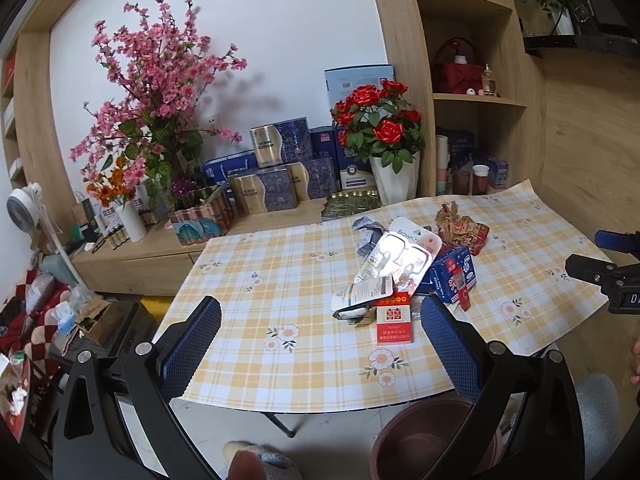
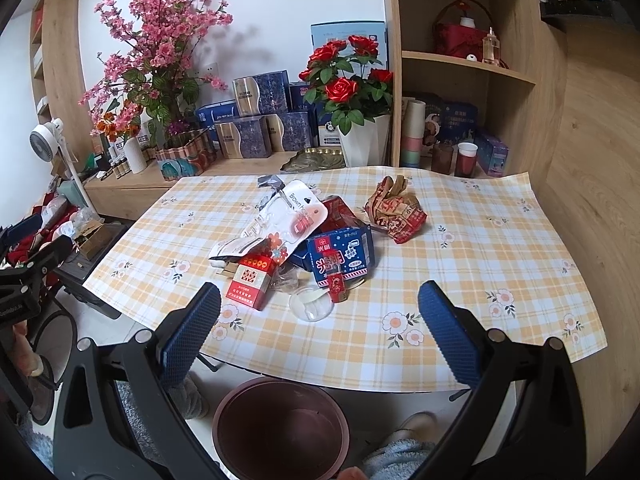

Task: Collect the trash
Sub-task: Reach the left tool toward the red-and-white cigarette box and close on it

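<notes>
Both tools are spread and hold nothing; the red box (image 2: 249,282) lies on the worktop (image 2: 500,240) beyond the bin (image 2: 280,428), nearest the right tool (image 2: 319,314), long side pointing away

Checked tablecloth table (image 2: 460,280), trash pile (image 2: 304,236) centre
</notes>
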`<state>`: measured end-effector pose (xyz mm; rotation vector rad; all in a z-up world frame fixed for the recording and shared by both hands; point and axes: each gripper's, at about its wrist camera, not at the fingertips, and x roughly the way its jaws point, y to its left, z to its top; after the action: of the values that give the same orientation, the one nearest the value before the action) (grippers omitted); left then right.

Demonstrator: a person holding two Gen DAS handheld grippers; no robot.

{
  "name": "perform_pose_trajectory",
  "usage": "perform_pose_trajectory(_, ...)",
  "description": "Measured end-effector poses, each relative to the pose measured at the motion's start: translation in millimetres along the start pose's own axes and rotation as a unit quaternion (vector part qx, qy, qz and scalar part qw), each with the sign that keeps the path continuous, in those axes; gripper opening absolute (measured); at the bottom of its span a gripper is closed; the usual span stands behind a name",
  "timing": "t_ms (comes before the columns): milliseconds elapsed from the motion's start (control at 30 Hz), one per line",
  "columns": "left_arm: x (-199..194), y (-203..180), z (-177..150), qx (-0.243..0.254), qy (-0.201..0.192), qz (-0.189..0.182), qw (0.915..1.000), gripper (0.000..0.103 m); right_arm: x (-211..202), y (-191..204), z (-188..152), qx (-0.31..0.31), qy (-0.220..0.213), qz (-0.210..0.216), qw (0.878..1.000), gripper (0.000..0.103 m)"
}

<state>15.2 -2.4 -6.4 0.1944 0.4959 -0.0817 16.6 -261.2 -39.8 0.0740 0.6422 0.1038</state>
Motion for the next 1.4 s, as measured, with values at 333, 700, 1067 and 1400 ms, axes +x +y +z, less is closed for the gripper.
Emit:
perform_pose_trajectory(333,72.8,-0.2,-18.9,-0.005,0.014,-0.03,0.9995,0.098,67.9,-20.6,-12.6,-0.037,0.029,-0.023,0.999,0.097)
perform_pose_trajectory(700,154.0,-4.3,-38.6,-0.017,0.072,-0.058,0.9955,0.098,131.9,-51.1,-22.5,-0.026,0.064,-0.018,0.997,0.097)
perform_pose_trajectory(1067,201.1,-6.1,-55.8,-0.013,0.112,-0.036,0.993,0.098,176.1,-59.6,-33.2,-0.008,0.098,-0.029,0.995,0.097)
perform_pose_trajectory(1400,219.8,-6.2,-70.8,-0.056,0.146,-0.098,0.9827,0.087,190.2,-68.9,-38.1,0.022,0.103,-0.029,0.994,0.097)
